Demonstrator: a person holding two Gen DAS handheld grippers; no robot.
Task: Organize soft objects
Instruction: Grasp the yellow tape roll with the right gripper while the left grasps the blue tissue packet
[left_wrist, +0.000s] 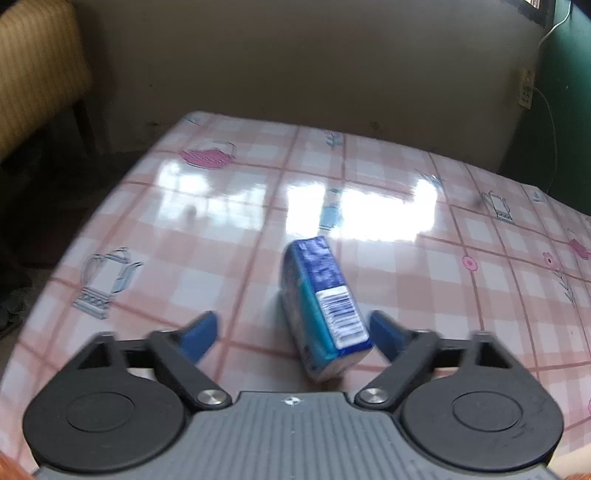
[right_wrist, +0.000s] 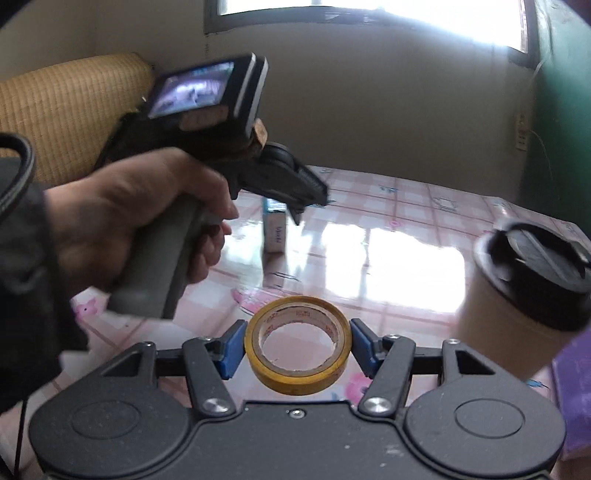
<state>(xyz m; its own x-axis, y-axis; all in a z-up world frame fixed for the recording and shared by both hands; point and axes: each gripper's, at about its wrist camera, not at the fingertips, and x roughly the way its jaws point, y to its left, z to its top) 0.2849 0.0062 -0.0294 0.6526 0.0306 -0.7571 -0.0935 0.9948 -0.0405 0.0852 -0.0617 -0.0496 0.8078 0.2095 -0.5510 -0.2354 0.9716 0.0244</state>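
Note:
A blue and teal tissue pack (left_wrist: 325, 306) stands on its narrow side on the pink checked tablecloth (left_wrist: 155, 229). My left gripper (left_wrist: 293, 334) is open around it, the pack close to the right finger, the left finger well apart. The pack also shows in the right wrist view (right_wrist: 275, 229), under the left gripper (right_wrist: 301, 199) held in a hand. My right gripper (right_wrist: 297, 347) is shut on a yellow tape roll (right_wrist: 297, 345), with a blue pad against each side, held a little above the table.
A paper cup with a black lid (right_wrist: 517, 291) stands at the right, close to the right gripper. A purple object (right_wrist: 574, 387) lies at the right edge. A woven chair (right_wrist: 70, 110) stands beyond the table's left side. The table's far edge meets a wall.

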